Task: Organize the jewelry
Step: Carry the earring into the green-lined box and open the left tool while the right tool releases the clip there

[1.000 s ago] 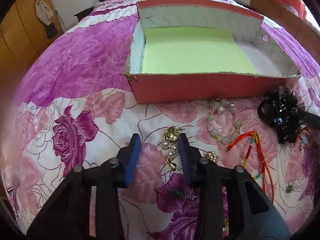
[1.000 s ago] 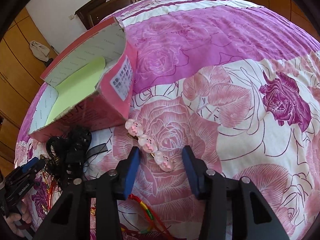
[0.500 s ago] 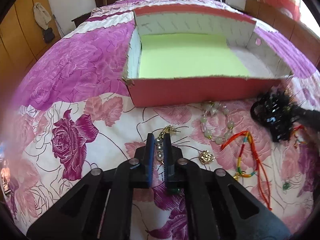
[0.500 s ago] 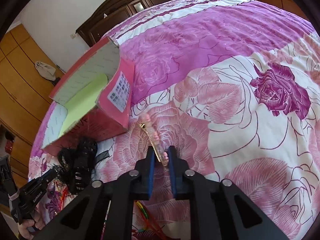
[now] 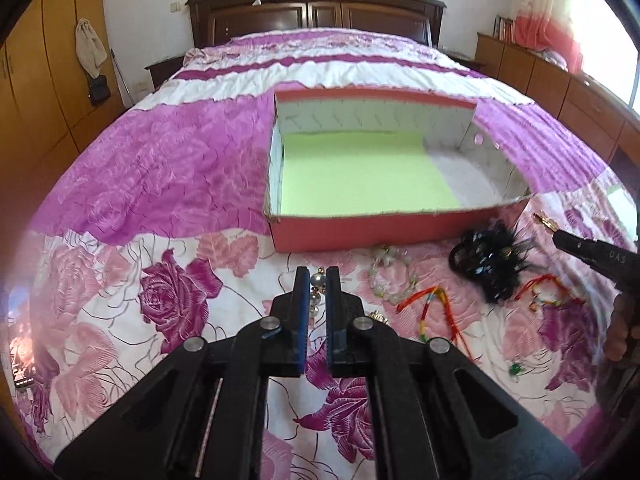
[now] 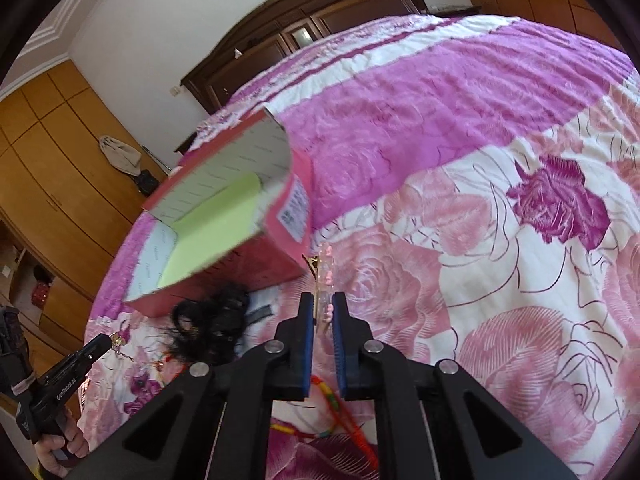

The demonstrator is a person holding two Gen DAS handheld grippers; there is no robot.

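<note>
Left gripper [image 5: 317,280]: jaws clenched on the pearl piece [image 5: 316,280], a grey pearl showing right between the blue pads, more beads and gold trailing down behind them.
Right gripper [image 6: 324,305]: jaws clamped on the pink clip [image 6: 325,270], gripped at its near end.
Clip axis: long and thin, it runs straight on from the jaws, tip aimed up and away, edge-on to the camera.
Box [image 5: 384,232]: open-topped red box on the bedspread [image 5: 160,168], green liner showing, nothing visible inside yet.
Key relation, left: the box sits dead ahead of the left jaws, its near wall just beyond the pearl piece, so a forward carry over that wall looks like the whole job.
Key relation, right: from the right wrist, the box [image 6: 256,256] lies up and to the left of the clip, its labelled end wall just beside the clip's tip; this hand would need to swing left.
Nearer hand: the left looks better lined up.
Left on the bed: bead bracelet [image 5: 392,280], red cord [image 5: 432,304], black feather piece [image 5: 492,264], all near the front wall.
</note>
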